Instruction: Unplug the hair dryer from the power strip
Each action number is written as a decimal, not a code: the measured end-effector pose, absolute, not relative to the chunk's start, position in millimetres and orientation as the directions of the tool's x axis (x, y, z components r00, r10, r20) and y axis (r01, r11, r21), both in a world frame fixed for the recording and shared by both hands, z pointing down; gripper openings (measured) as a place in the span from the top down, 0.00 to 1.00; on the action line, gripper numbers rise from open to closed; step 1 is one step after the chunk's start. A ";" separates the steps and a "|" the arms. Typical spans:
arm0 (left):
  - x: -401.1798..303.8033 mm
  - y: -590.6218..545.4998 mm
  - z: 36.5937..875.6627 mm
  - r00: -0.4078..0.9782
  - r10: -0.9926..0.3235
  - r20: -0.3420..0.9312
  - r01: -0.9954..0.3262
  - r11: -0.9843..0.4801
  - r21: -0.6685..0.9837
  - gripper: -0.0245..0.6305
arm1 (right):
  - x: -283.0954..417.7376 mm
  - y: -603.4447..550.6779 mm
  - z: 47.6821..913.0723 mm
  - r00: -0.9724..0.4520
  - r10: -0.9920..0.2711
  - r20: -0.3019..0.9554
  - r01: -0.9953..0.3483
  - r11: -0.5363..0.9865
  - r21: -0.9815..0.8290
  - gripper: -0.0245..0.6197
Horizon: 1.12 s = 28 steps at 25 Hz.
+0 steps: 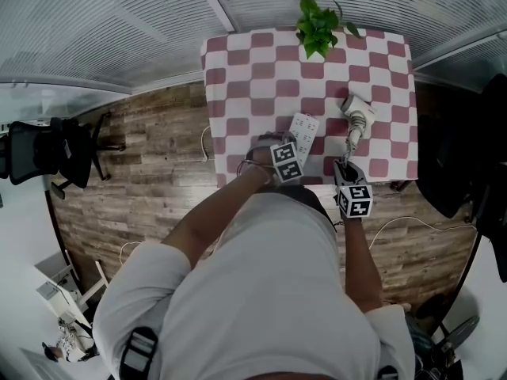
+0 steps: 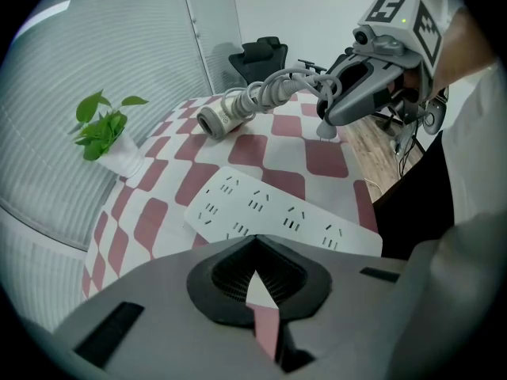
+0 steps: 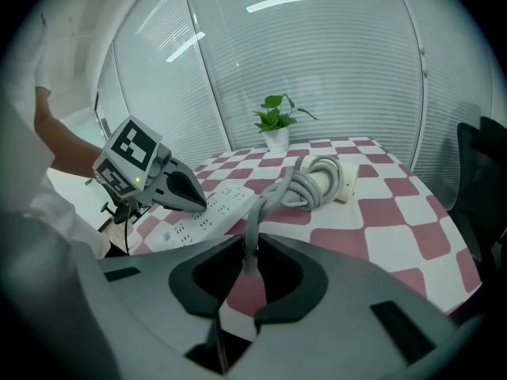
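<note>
A white power strip (image 1: 303, 129) (image 2: 277, 212) (image 3: 210, 216) lies on the pink-and-white checked table (image 1: 238, 77). My left gripper (image 1: 279, 142) (image 2: 253, 244) (image 3: 200, 203) is shut, its tips resting on the strip's near end. The white hair dryer (image 1: 358, 105) (image 2: 226, 117) (image 3: 337, 182) lies to the right, its grey cord (image 2: 277, 85) (image 3: 293, 184) bundled beside it. My right gripper (image 1: 346, 165) (image 2: 326, 115) (image 3: 249, 252) is shut on the cord's plug (image 2: 325, 129) (image 3: 250, 261). It holds the plug above the cloth, clear of the strip's sockets.
A potted green plant (image 1: 317, 24) (image 2: 103, 129) (image 3: 277, 125) stands at the table's far edge. Glass walls with blinds run behind it. A black office chair (image 1: 47, 153) stands on the wood floor at the left. White cables lie on the floor by the table.
</note>
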<state>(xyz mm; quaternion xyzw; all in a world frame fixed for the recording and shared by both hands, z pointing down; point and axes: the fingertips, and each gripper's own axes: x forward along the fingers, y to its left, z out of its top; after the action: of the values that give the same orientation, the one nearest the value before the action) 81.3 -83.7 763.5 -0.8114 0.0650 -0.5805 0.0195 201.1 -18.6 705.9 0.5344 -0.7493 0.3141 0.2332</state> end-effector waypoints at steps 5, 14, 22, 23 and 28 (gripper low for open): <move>80.6 -83.5 763.7 0.314 -0.126 0.941 -0.080 -0.991 -0.106 0.92 | 198.4 -18.8 710.2 -0.325 -0.644 0.693 -0.945 0.244 -0.217 0.85; 81.3 -83.8 764.0 0.318 -0.129 0.939 -0.084 -0.991 -0.108 0.92 | 192.8 -12.7 732.2 -0.328 -0.611 0.721 -0.943 0.254 -0.214 0.85; 81.4 -83.9 763.6 0.317 -0.132 0.939 -0.080 -0.991 -0.112 0.92 | 190.2 -10.2 743.1 -0.326 -0.606 0.726 -0.943 0.268 -0.199 0.85; 81.3 -84.1 763.8 0.317 -0.131 0.939 -0.079 -0.991 -0.112 0.92 | 189.9 -10.4 743.3 -0.324 -0.607 0.726 -0.943 0.271 -0.194 0.85; 81.8 -83.8 764.4 0.322 -0.123 0.939 -0.082 -0.991 -0.102 0.92 | 189.9 -8.8 744.4 -0.316 -0.613 0.724 -0.946 0.263 -0.190 0.84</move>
<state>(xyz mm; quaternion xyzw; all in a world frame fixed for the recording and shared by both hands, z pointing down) 81.8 -83.8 764.4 -0.8128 0.0628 -0.5789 0.0178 189.9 -8.8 744.4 0.5205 -0.7486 0.3125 0.2665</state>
